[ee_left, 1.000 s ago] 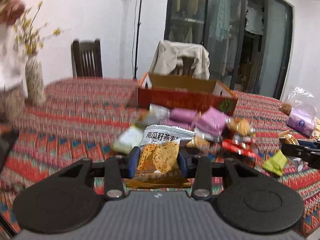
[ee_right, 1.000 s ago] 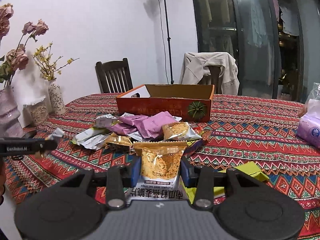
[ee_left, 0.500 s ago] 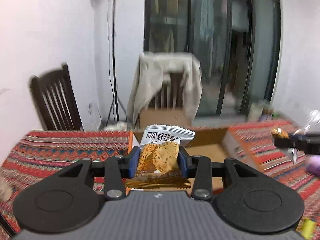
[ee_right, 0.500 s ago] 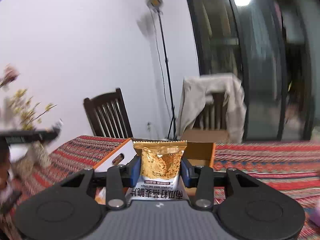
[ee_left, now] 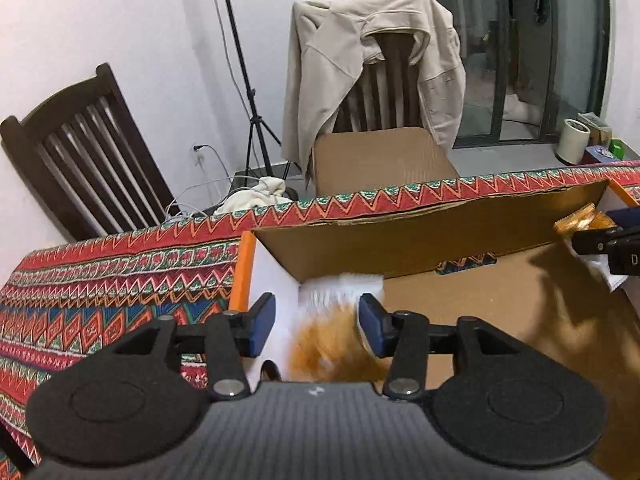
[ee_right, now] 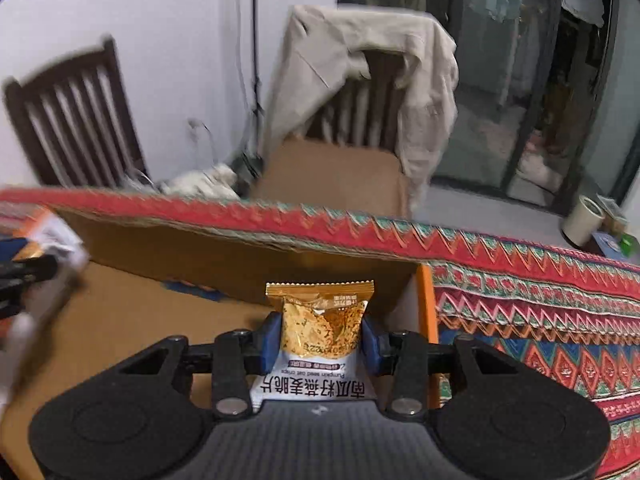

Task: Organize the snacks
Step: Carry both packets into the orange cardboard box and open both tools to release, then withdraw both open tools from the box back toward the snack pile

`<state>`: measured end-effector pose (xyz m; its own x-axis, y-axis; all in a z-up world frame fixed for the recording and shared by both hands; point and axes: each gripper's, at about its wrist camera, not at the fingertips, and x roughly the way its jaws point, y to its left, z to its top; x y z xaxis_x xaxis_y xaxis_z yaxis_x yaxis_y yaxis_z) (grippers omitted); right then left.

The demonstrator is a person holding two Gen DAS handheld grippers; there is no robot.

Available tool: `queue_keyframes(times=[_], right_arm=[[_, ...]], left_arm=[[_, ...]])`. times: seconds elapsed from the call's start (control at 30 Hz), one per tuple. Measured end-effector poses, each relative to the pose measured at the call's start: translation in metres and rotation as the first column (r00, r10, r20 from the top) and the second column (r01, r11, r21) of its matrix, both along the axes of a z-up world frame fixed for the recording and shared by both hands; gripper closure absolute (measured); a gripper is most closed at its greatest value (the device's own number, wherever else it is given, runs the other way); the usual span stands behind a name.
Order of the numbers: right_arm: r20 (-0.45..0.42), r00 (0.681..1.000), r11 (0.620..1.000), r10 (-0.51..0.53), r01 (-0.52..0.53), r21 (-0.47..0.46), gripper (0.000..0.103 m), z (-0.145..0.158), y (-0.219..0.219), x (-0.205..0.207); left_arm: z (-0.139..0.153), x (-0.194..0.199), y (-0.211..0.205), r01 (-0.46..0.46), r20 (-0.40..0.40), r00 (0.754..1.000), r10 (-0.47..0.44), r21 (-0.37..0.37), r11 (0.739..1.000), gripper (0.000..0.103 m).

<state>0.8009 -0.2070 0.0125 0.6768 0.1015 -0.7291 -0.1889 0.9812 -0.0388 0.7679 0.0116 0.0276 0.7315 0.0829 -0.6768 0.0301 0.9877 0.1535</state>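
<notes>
My left gripper (ee_left: pixel 317 322) is open above the left end of the open cardboard box (ee_left: pixel 400 236). A snack packet (ee_left: pixel 332 336) shows blurred between and below its jaws, loose and falling into the box. My right gripper (ee_right: pixel 319 334) is shut on a gold and white oat crisp packet (ee_right: pixel 320 320) and holds it over the box's right end (ee_right: pixel 404 292). The right gripper also shows at the right edge of the left wrist view (ee_left: pixel 604 240), and the left gripper at the left edge of the right wrist view (ee_right: pixel 24 276).
The box stands on a red patterned tablecloth (ee_left: pixel 100 280) near the table's far edge. Beyond it stand a dark wooden chair (ee_left: pixel 80 152), a chair draped with a beige jacket (ee_left: pixel 372 64), a smaller cardboard box (ee_left: pixel 380 160) and a light stand (ee_left: pixel 248 92).
Both grippers moved from the snack pile to above the box. My left gripper opened and its packet dropped out. My right gripper still holds its packet.
</notes>
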Motion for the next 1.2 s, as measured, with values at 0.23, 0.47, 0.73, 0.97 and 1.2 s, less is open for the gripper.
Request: queue_keyframes(times=[0.23, 0.47, 0.73, 0.97, 1.2], right_arm=[[0.024, 0.999, 0.999, 0.046, -0.046, -0.022, 0.033, 0.004, 0.009, -0.006], [0.117, 0.988, 0.995, 0.096, -0.097, 0.004, 0.026, 0.058, 0.0, -0.045], [0.285, 0.949, 0.988, 0.134, -0.151, 0.037, 0.011, 0.16, -0.021, -0.162], [0.403, 0.91, 0.985, 0.099, -0.148, 0.092, 0.0, 0.204, -0.053, -0.297], [0.456, 0.885, 0.967, 0.09, -0.186, 0.171, 0.0, 0.178, -0.089, -0.434]], left_arm=[[0.006, -0.003, 0.003, -0.003, 0.012, 1.0, 0.003, -0.03, 1.0, 0.042], [0.089, -0.064, 0.007, 0.026, 0.145, 0.989, -0.014, -0.081, 0.996, 0.023], [0.175, -0.197, 0.007, 0.039, 0.291, 0.957, -0.006, -0.108, 0.993, 0.002], [0.196, -0.33, 0.016, 0.098, 0.373, 0.928, -0.018, -0.198, 0.975, 0.0], [0.162, -0.449, 0.025, 0.082, 0.446, 0.895, 0.005, -0.176, 0.981, 0.0]])
